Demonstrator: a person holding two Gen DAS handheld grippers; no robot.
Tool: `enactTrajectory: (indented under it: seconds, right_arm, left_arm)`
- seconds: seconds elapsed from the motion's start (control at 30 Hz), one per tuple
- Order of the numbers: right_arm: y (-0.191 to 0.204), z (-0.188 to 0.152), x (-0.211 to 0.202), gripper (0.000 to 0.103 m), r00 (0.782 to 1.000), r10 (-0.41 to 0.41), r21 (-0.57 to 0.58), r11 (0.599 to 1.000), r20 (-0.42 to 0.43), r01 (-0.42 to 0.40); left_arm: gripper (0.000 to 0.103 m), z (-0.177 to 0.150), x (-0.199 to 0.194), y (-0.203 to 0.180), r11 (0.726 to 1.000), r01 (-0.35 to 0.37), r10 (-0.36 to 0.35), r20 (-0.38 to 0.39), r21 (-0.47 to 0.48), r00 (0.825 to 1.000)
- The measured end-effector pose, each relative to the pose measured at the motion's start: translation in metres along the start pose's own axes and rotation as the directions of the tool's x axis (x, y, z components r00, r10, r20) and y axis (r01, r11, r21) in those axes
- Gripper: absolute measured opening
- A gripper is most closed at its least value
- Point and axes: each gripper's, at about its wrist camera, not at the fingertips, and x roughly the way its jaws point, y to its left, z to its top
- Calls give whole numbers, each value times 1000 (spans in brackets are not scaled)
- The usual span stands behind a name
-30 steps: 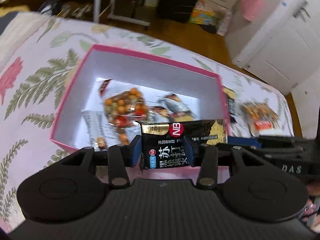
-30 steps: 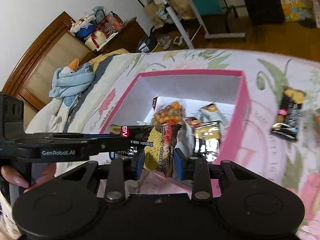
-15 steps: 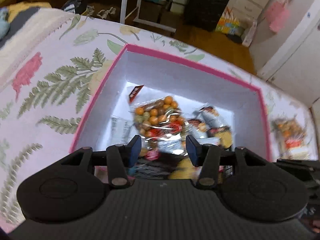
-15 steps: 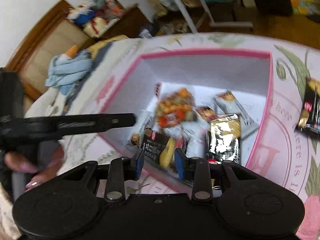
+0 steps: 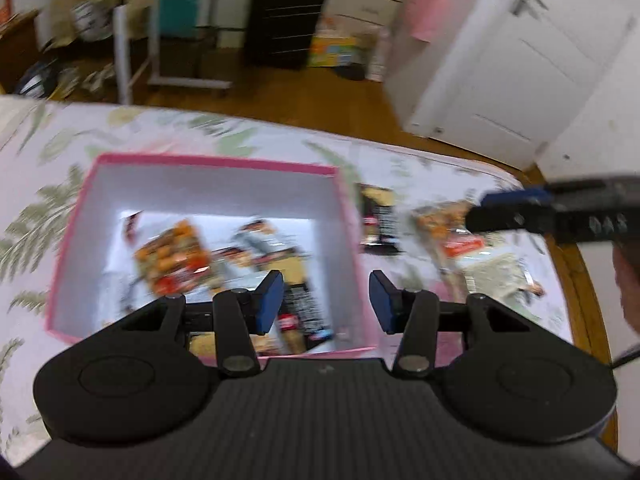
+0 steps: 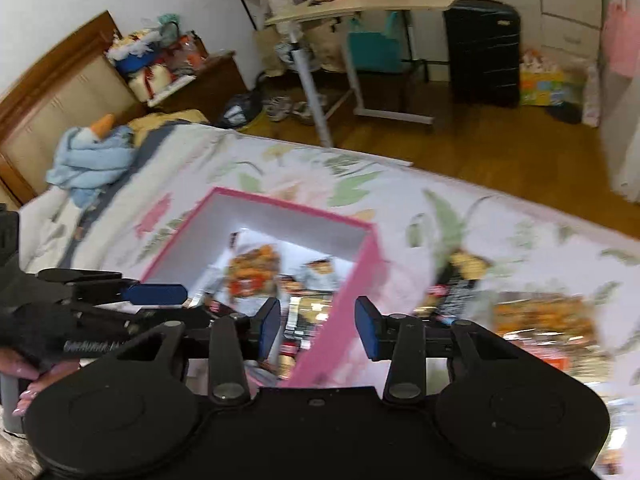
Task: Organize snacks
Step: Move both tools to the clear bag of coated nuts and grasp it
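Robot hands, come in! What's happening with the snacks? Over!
Left gripper open, right gripper open, both empty. Pink box holds several snacks. Two packets left on the bedspread. Nothing in the way.

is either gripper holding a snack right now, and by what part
Nothing is held: the left gripper and right gripper are both open and empty above the pink box.

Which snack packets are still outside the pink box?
Two: the black packet lying on the floral bedspread right beside the pink box, and the orange packet farther from it. All the others lie inside the box.
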Motion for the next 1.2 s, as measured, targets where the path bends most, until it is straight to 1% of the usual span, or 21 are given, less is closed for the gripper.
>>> enactTrajectory:
  seconds: [0.07,0.1,0.17,0.2,0.23,0.3,0.37,0.47,0.5,0.53,0.63,0.7,0.8,0.9,0.93,0.97,1.0,1.07,1.1,1.17,1.2]
  right_arm:
    - [-11,5,-4,53,999,-40,-18,999,-26,39]
    - [-20,9,-4,53,996,-69,-27,997,-59,68]
    - [-32,16,-5,53,987,-122,-45,992,-100,118]
    - [-36,16,-5,53,985,-137,-48,990,-106,133]
    - [-42,19,-6,54,985,-139,-41,990,-107,135]
    - [-53,23,-4,59,991,-100,-29,995,-92,97]
    - [-69,26,8,59,996,-48,-12,999,-79,48]
    - [-93,20,30,59,999,-28,-20,999,-41,28]
    - [-100,17,36,59,999,-43,-12,999,-29,43]
    - [-117,12,43,59,998,-61,13,998,-28,61]
    - [-162,0,53,59,994,-98,104,989,-55,103]
    - [-193,-8,56,59,988,-123,156,978,-89,136]
    - [-236,-22,52,59,981,-161,269,945,-110,186]
    - [-271,-38,50,60,983,-137,392,903,-123,175]
    - [-280,-44,51,62,984,-119,429,888,-134,165]
    - [-284,-49,53,70,984,-110,449,879,-140,162]
    - [-288,-52,54,74,984,-105,467,870,-141,160]
    - [-293,-59,58,74,984,-94,500,852,-148,157]
    - [-297,-61,61,74,986,-82,522,840,-148,148]
    - [-308,-67,65,74,989,-37,589,800,-140,113]
    - [-312,-72,69,74,991,-9,630,771,-135,93]
  left_arm:
    - [45,3,3,-23,998,42,-41,-4,37,999]
    - [45,6,7,-37,997,57,-57,-4,54,998]
    - [45,11,15,-61,995,52,-51,-7,81,999]
    - [45,14,20,-71,993,70,-69,-13,97,998]
    - [45,17,25,-77,991,93,-91,-17,92,996]
    - [45,22,41,-87,991,108,-106,-27,74,994]
    - [45,26,62,-99,994,71,-69,-32,78,997]
    - [45,30,101,-111,996,29,-25,-45,79,999]
    - [45,30,113,-113,997,18,-14,-51,70,999]
    - [45,30,126,-114,999,8,-5,-60,52,998]
    - [46,33,163,-113,1000,5,-5,-80,-6,997]
    - [47,34,182,-111,998,6,-11,-81,-66,997]
    - [48,30,208,-111,988,2,-14,-73,-152,997]
    - [48,21,229,-108,977,-6,-22,-127,-212,992]
    - [48,17,233,-106,972,0,-35,-144,-237,989]
    - [48,14,236,-103,964,12,-55,-153,-266,987]
    - [48,10,237,-100,951,41,-90,-148,-305,985]
    - [53,5,240,-97,923,98,-152,-119,-372,981]
    - [53,3,240,-97,915,105,-161,-115,-390,980]
    - [53,2,244,-99,899,128,-189,-107,-419,976]
    - [53,1,246,-100,887,132,-199,-110,-442,974]
